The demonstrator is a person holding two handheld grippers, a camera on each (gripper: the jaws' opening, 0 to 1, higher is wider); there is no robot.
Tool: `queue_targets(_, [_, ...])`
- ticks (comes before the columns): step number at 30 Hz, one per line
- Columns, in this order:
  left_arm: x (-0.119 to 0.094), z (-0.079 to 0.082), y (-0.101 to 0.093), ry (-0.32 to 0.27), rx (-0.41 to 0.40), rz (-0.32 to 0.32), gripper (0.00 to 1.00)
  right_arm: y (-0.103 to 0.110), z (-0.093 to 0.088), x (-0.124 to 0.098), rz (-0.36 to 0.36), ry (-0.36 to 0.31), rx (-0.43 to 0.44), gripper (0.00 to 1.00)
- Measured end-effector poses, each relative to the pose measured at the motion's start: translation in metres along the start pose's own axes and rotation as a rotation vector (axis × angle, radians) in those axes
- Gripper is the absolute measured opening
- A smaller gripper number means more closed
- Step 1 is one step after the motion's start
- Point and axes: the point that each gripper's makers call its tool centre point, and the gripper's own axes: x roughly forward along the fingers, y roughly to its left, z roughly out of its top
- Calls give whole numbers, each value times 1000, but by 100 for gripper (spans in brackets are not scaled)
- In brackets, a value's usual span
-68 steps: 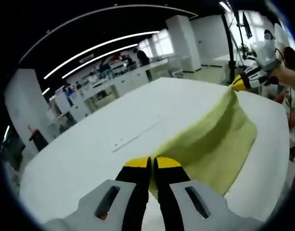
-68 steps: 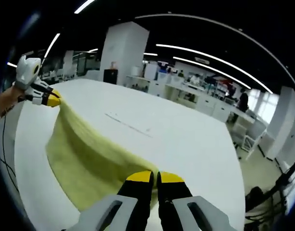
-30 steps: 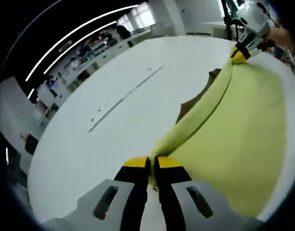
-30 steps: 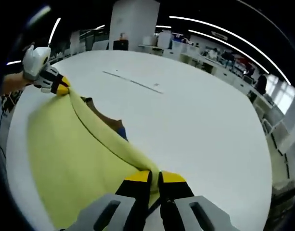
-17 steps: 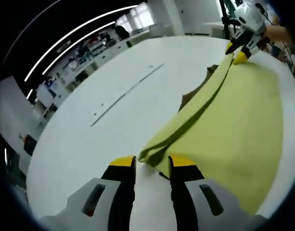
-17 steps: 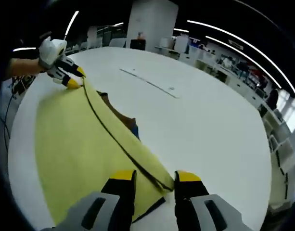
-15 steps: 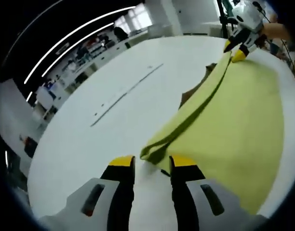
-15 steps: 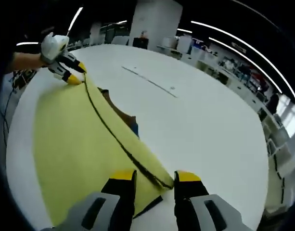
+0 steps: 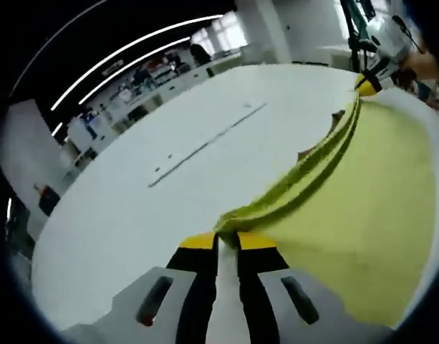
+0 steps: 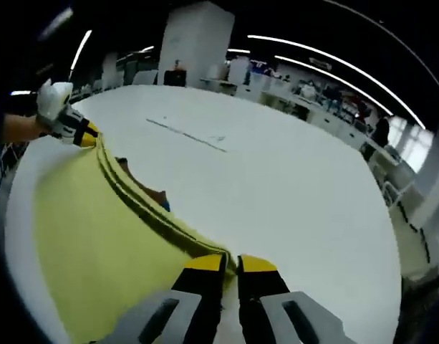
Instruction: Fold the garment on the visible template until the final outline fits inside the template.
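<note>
My left gripper [image 9: 227, 244] is clenched on the near corner of the yellow garment [image 9: 362, 193]; my right gripper [image 10: 229, 262] pinches the opposite corner. The cloth stretches between them in layered folds over the white table [image 10: 291, 193]. I read no writing.

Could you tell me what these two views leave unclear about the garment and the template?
- Template: under the yellow garment, just a brown sliver peeks out.
- Garment type: right gripper view, bunched folds hide its shape.
- Garment's near edge: left gripper view, cut off by the rim.
- Thin line on the table: too small to read.
</note>
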Motion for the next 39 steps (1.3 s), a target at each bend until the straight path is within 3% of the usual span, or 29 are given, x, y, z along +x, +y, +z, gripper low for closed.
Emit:
queue_targets(2, [0, -1, 1, 3, -40, 13, 6, -3, -3, 3, -18, 3, 75, 4])
queue_targets(5, [2, -7, 4, 19, -107, 40, 0, -6, -8, 7, -36, 17, 80, 5])
queue_targets(10, [0, -8, 1, 7, -131, 35, 2, -11, -3, 6, -58, -2, 176, 8])
queue_targets(15, [-6, -10, 0, -8, -183, 13, 9, -6, -1, 1, -25, -11, 257, 22])
queue_targets(27, [-42, -14, -22, -58, -299, -100, 37, 21, -6, -28, 100, 29, 276, 47])
queue_targets(31, [-55, -21, -32, -40, -317, -131, 42, 30, -8, -40, 126, 26, 281, 49])
queue_targets(39, [-80, -30, -50, -61, -340, -176, 46, 44, -19, -68, 162, 15, 232, 49])
